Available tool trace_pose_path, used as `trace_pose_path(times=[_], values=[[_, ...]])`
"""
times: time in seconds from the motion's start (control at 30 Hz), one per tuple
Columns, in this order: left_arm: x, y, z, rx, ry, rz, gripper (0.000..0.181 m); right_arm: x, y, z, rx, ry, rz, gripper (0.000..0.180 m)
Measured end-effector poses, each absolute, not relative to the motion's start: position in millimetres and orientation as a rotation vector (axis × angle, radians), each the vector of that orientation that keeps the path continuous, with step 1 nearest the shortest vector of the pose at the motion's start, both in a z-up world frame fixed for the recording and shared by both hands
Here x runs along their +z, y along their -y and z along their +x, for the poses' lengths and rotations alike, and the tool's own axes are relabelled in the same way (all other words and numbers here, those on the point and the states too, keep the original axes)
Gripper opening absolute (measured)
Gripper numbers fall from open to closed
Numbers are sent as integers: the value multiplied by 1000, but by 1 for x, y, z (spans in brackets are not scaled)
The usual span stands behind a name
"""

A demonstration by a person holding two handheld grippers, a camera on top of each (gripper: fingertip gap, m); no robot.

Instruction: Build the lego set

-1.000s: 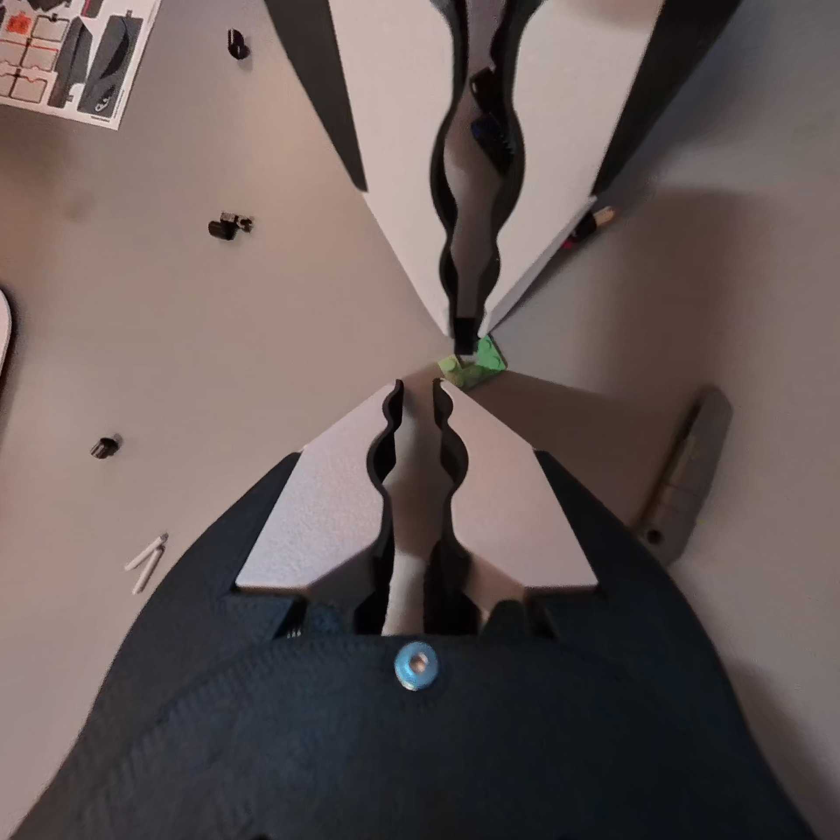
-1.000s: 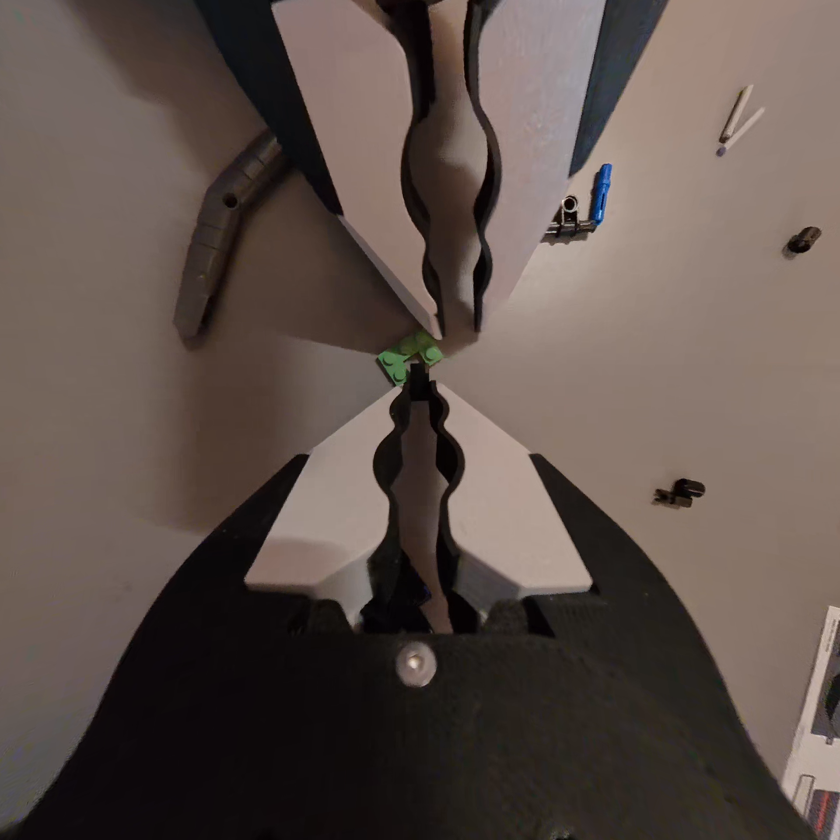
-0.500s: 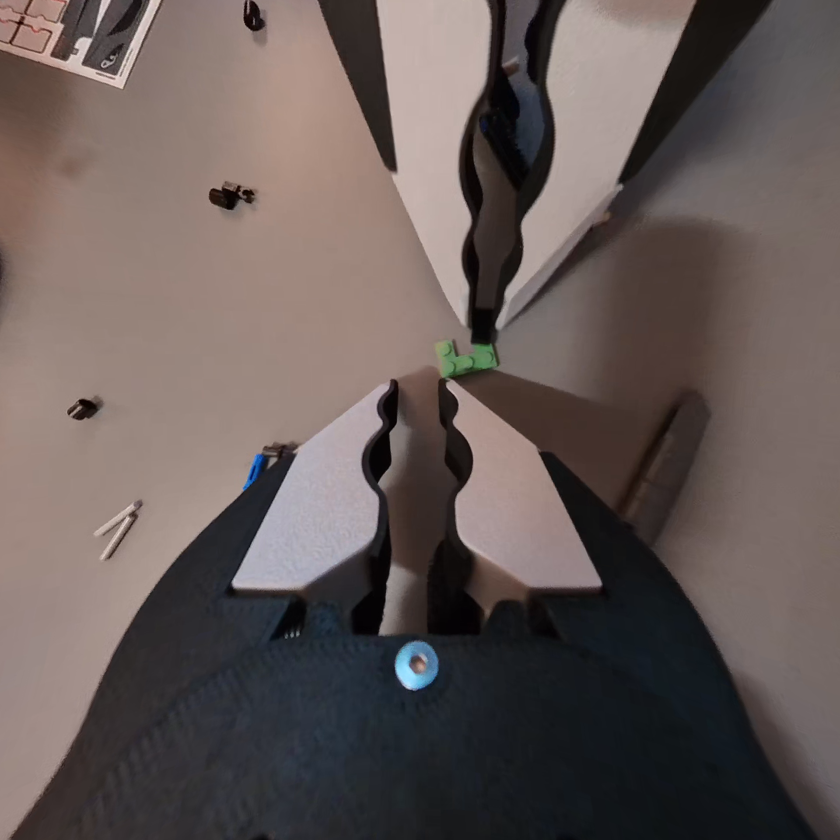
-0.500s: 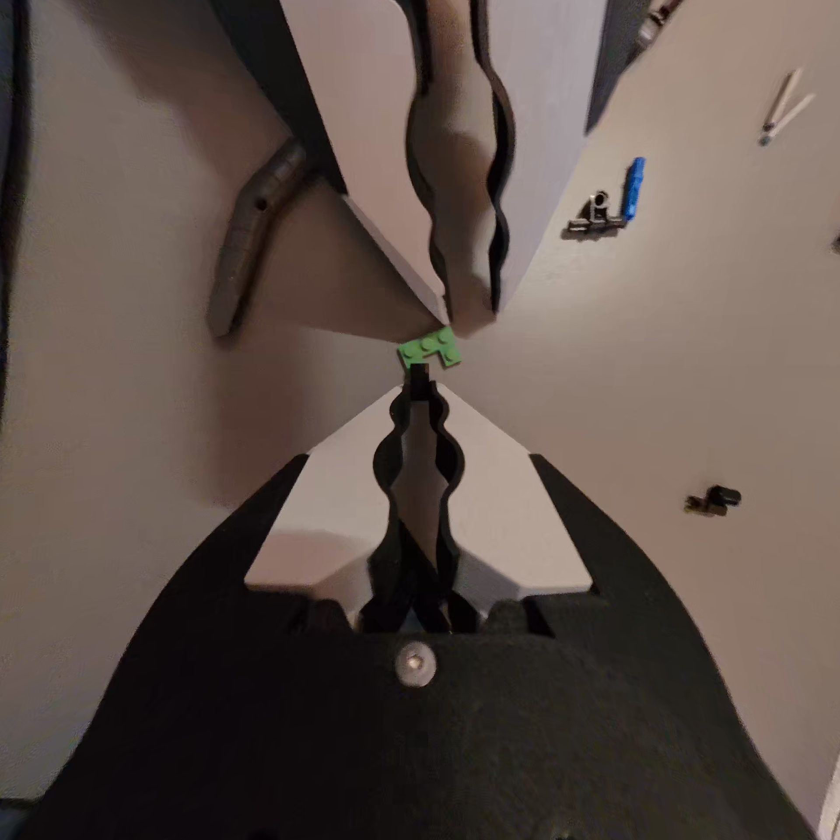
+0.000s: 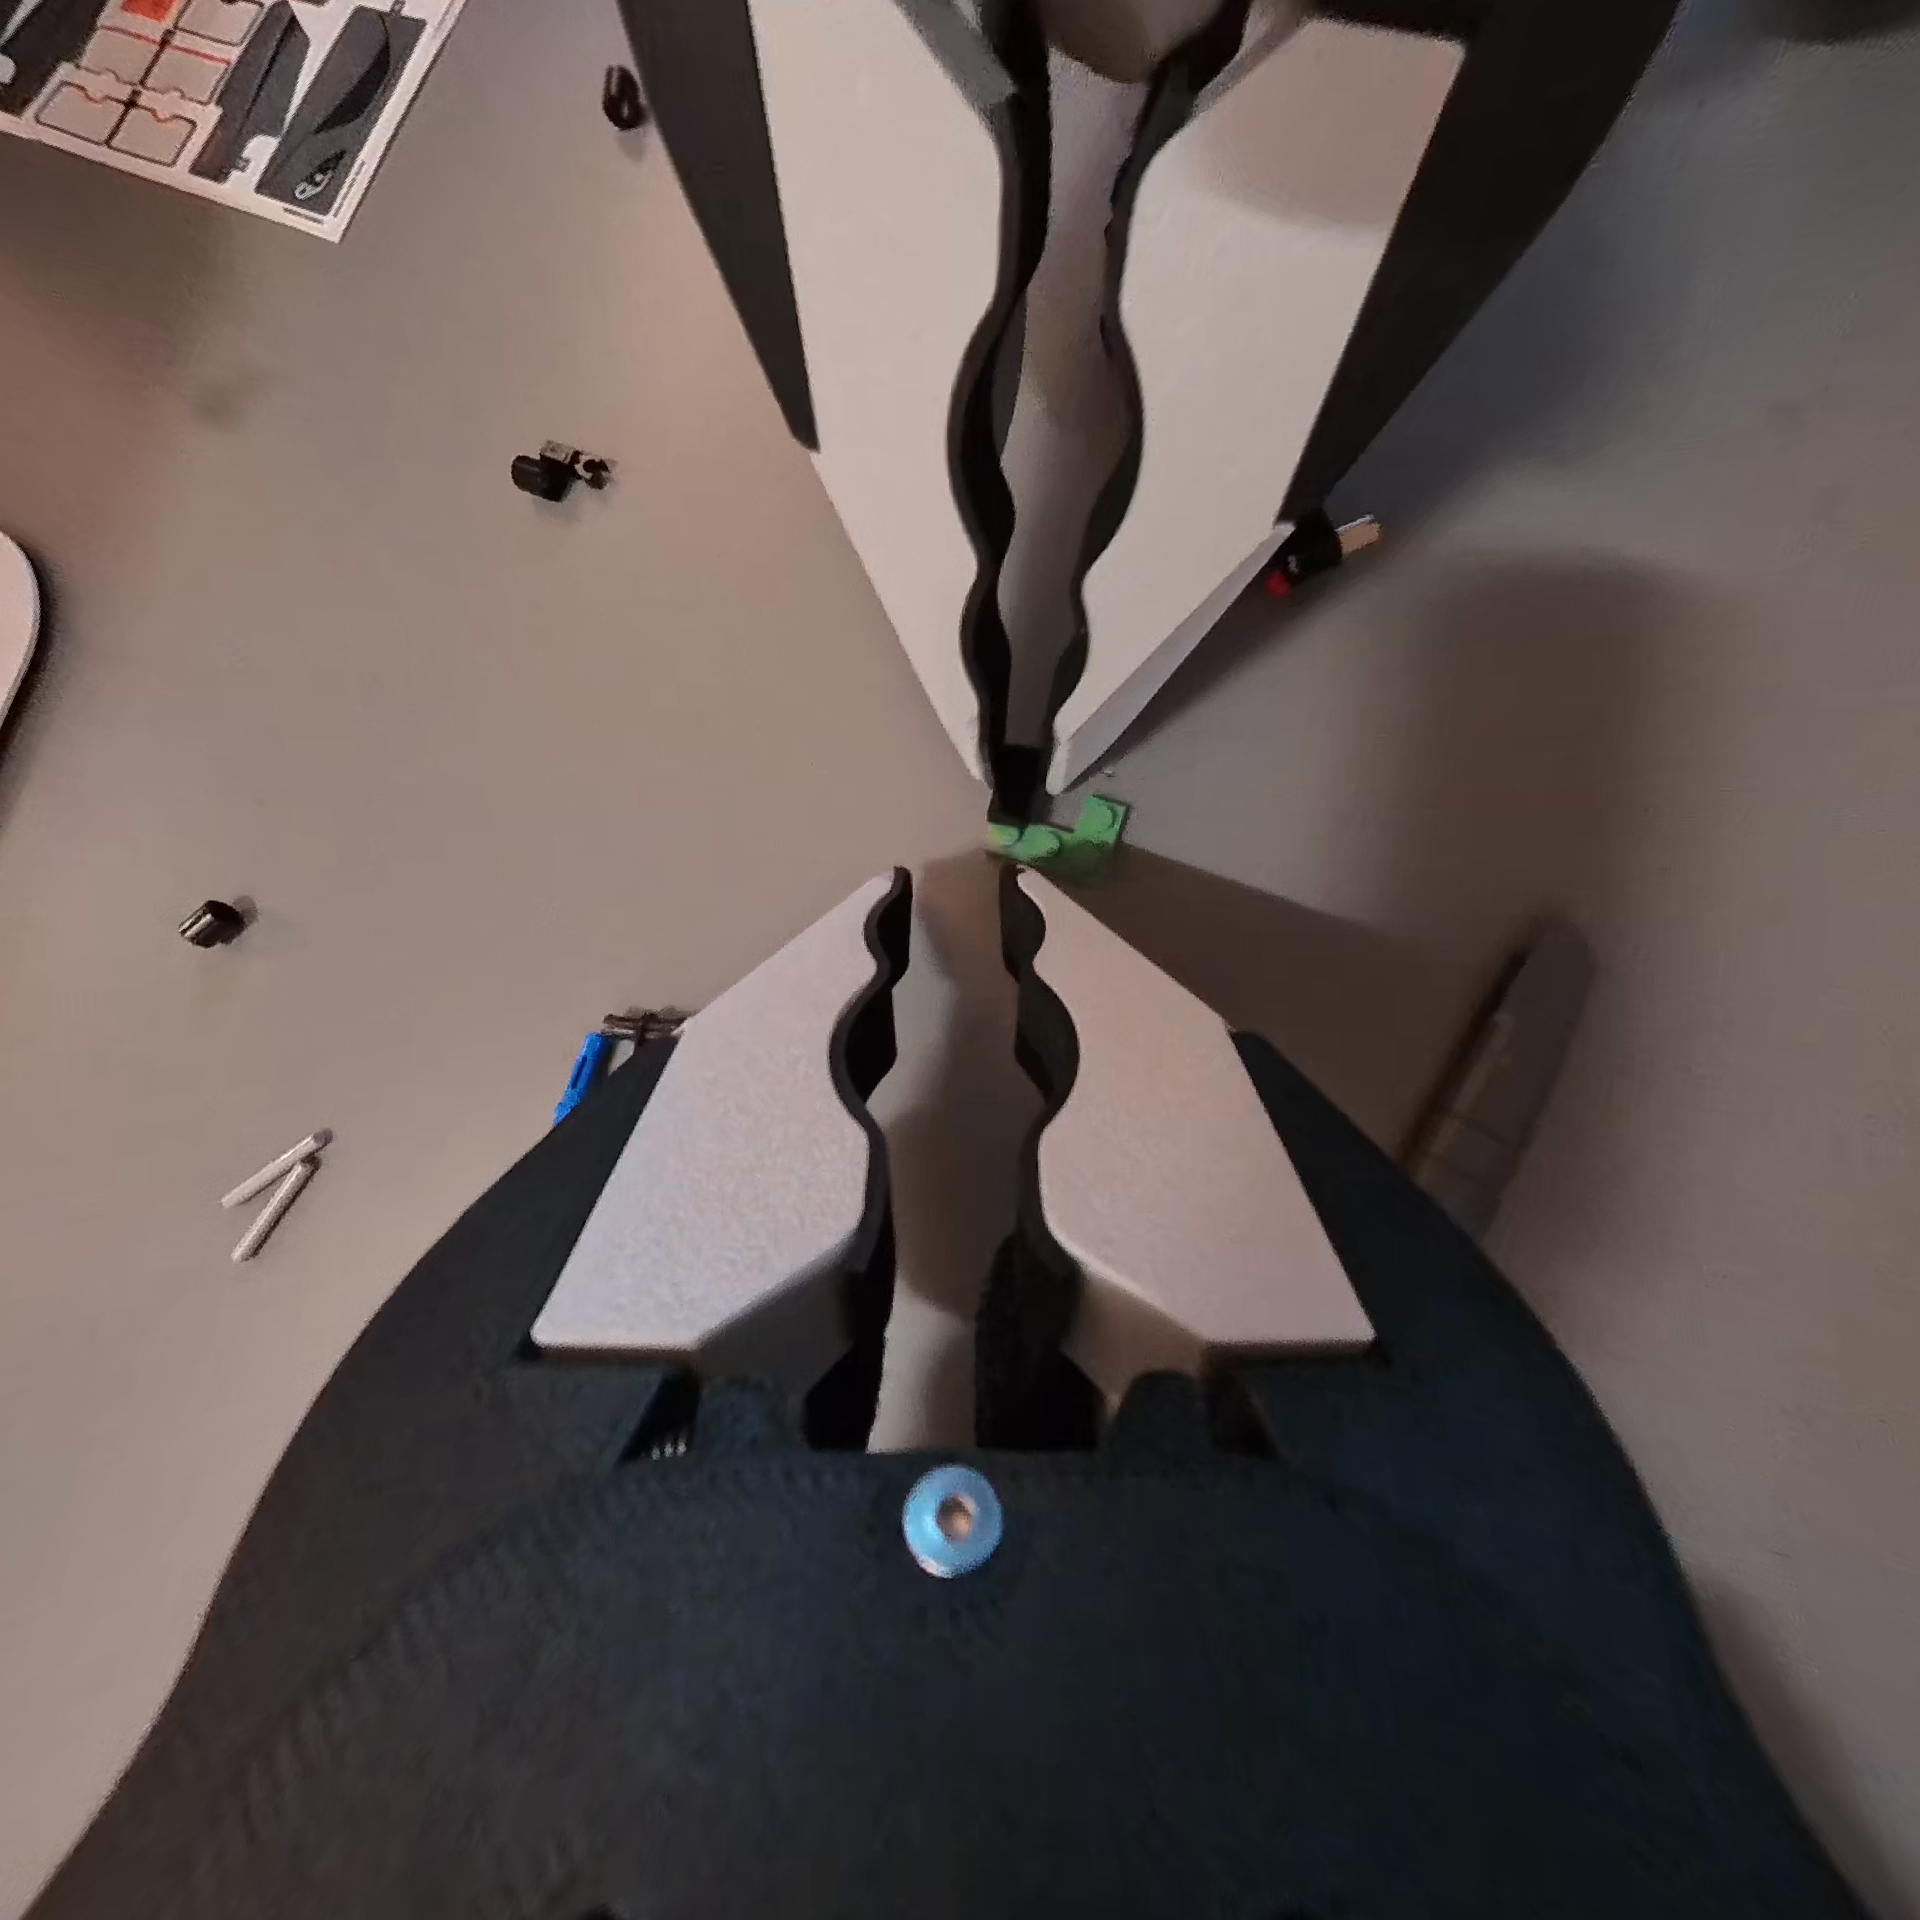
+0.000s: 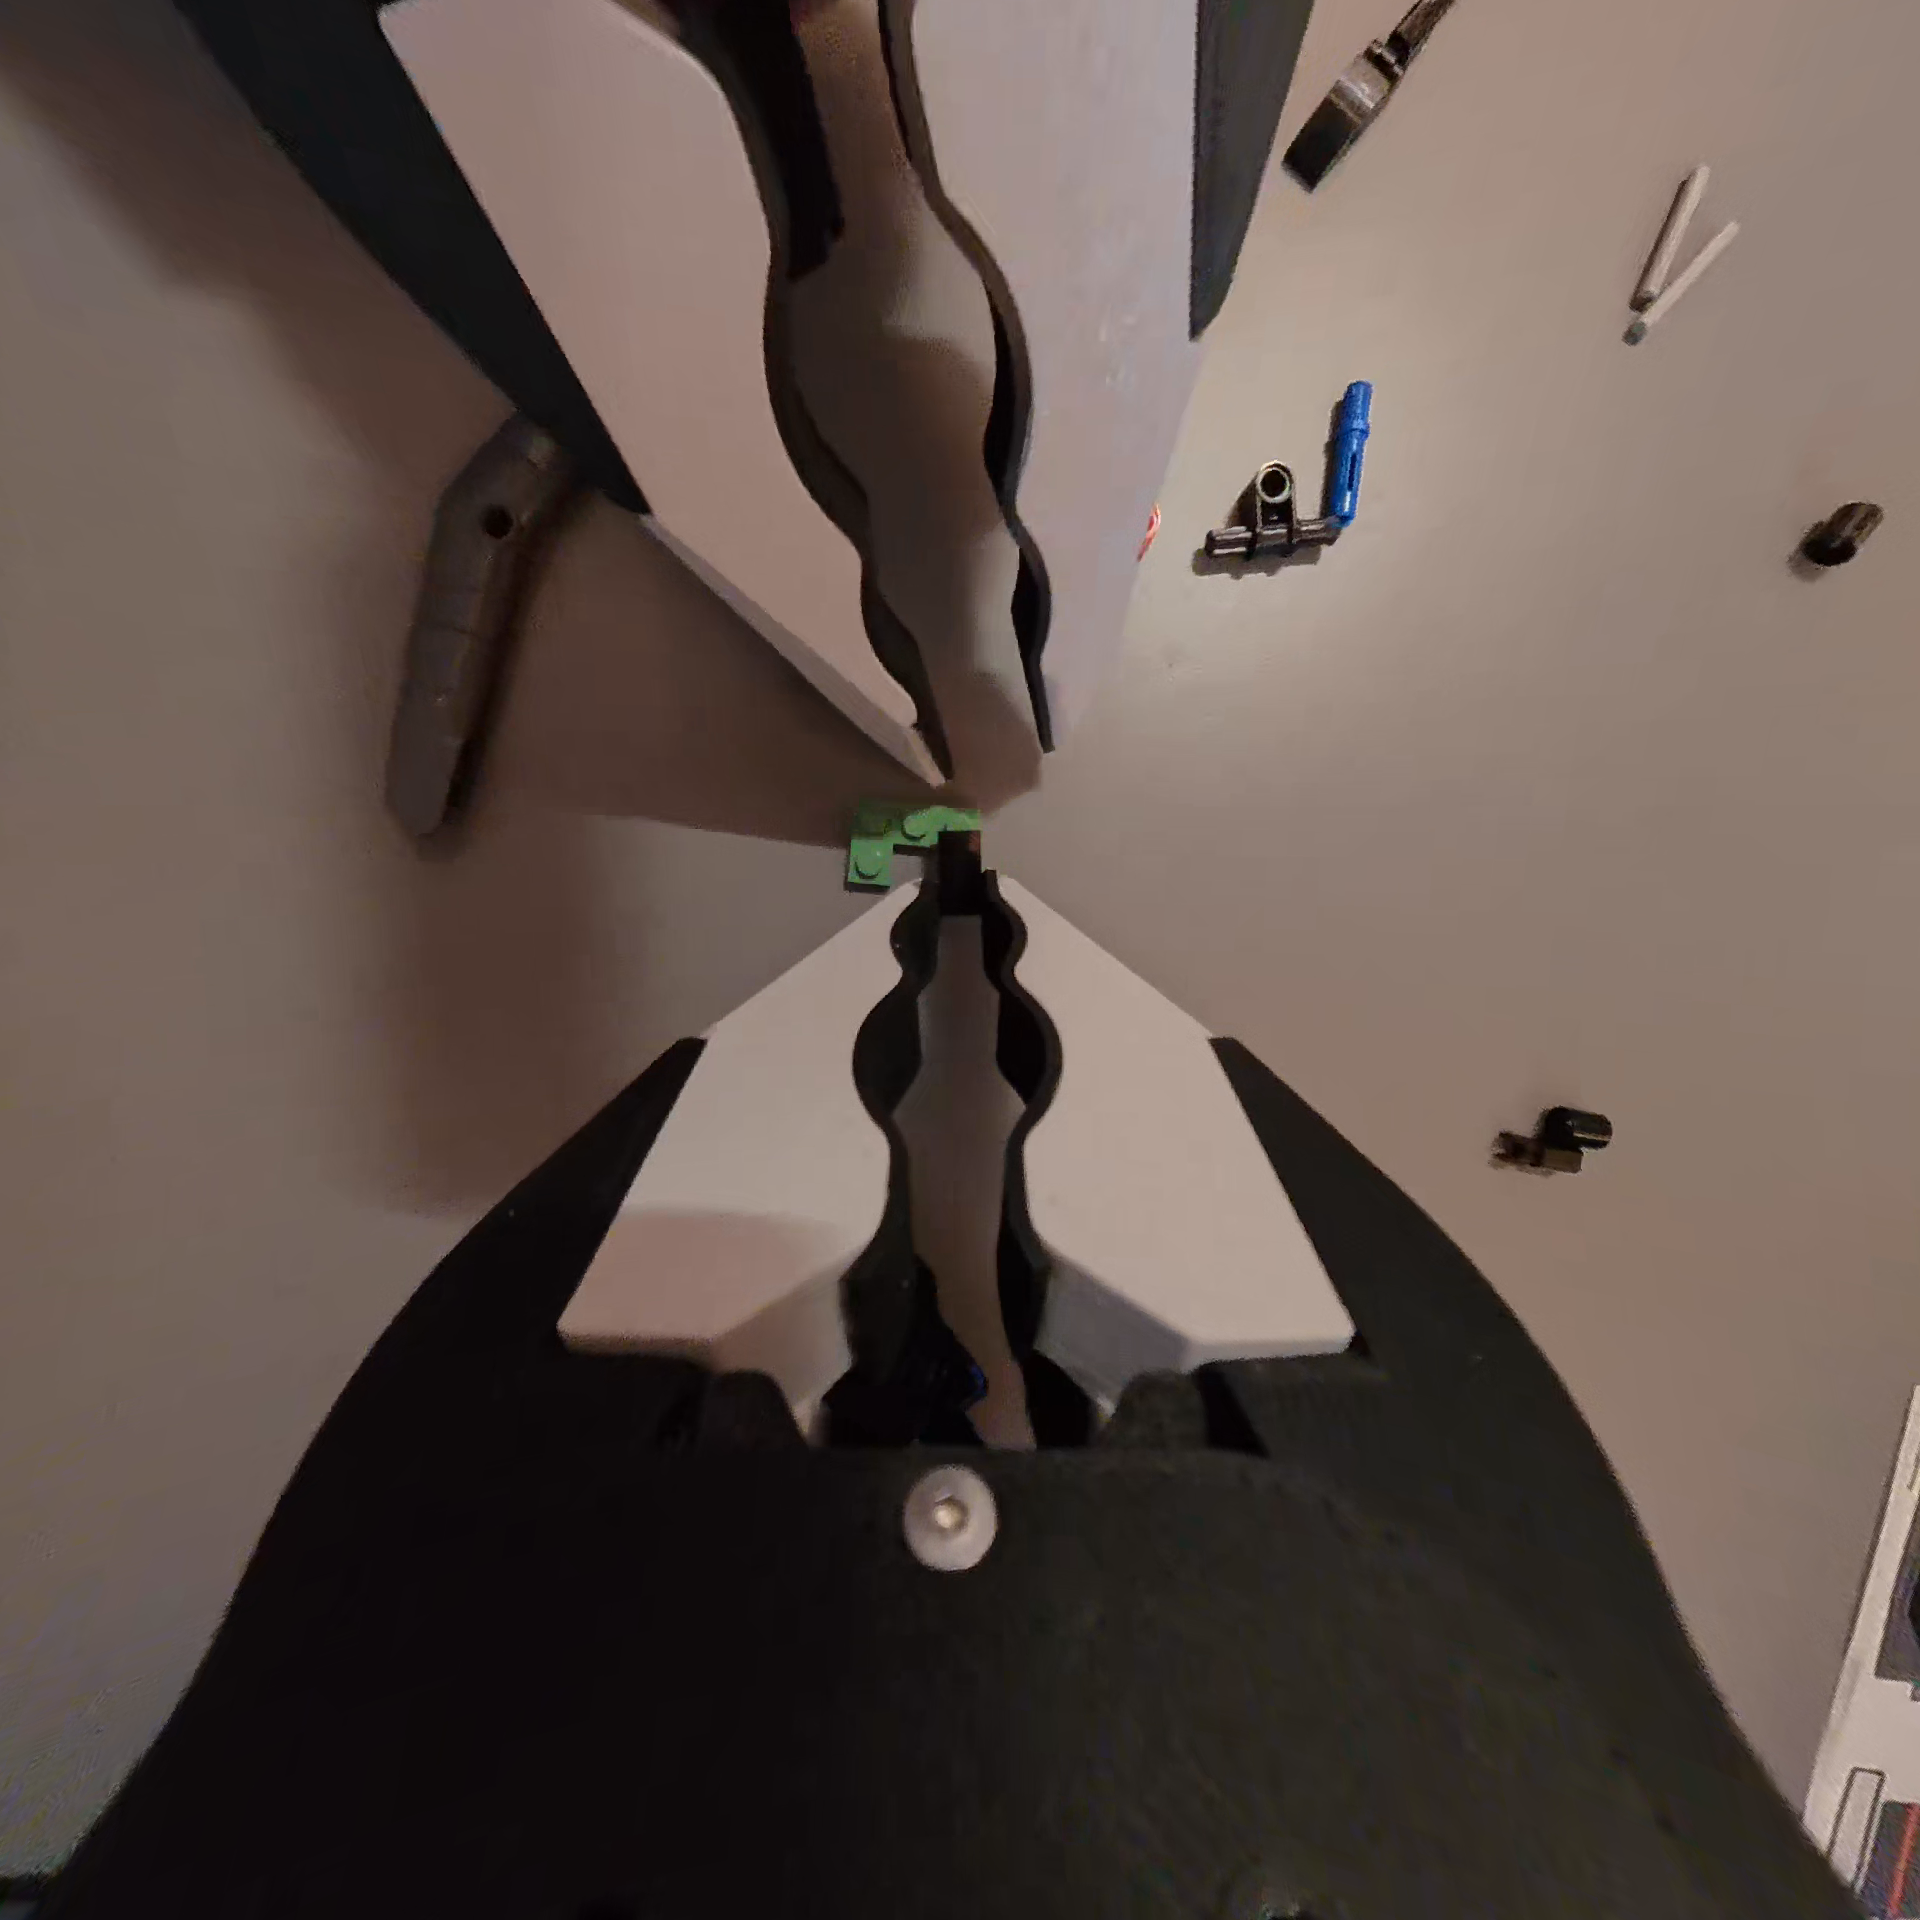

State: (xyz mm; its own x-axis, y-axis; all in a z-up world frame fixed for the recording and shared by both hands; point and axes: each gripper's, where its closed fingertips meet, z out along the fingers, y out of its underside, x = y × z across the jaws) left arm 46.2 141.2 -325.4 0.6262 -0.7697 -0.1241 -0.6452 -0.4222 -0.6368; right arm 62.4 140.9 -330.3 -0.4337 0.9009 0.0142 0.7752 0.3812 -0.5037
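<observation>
A small green L-shaped plate lies on the grey table between the two grippers; it also shows in the right wrist view. My right gripper is shut on a small black piece and holds it against one end of the green plate. In the left wrist view the right gripper comes in from the top. My left gripper is open and empty, its tips just short of the plate; it shows from above in the right wrist view.
A grey curved piece lies beside the left gripper. A black connector with a blue pin, two white rods and small black pieces are scattered around. A sticker sheet lies at the far edge. The grippers are tip to tip, or close to it.
The green plate has turned on the table and now lies flat with the black piece on one end. The right gripper stays shut on that piece; the left stays open.
</observation>
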Motion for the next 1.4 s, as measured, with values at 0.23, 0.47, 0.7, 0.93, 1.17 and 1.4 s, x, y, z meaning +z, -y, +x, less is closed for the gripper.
trace_pose_path(times=[0.23,0.47,0.7,0.93,1.17,1.4], values=[[-331,-140,48,-240,-1116,-2192,14,-329,-139,61,635,2353,-1535,6],[-331,-139,48,-241,-1117,-2189,12,-330,-138,57,616,2365,-1536,6],[-330,-140,47,-208,-1132,-2172,13,-332,-137,57,594,2391,-1520,6],[-313,-133,57,-89,-1305,-1944,9,-332,-137,57,601,2398,-1520,6],[-327,-133,56,30,-1473,-1888,7,-332,-137,57,603,2404,-1522,6],[-327,-134,55,87,-1509,-1859,7,-332,-137,56,580,2430,-1519,6]])
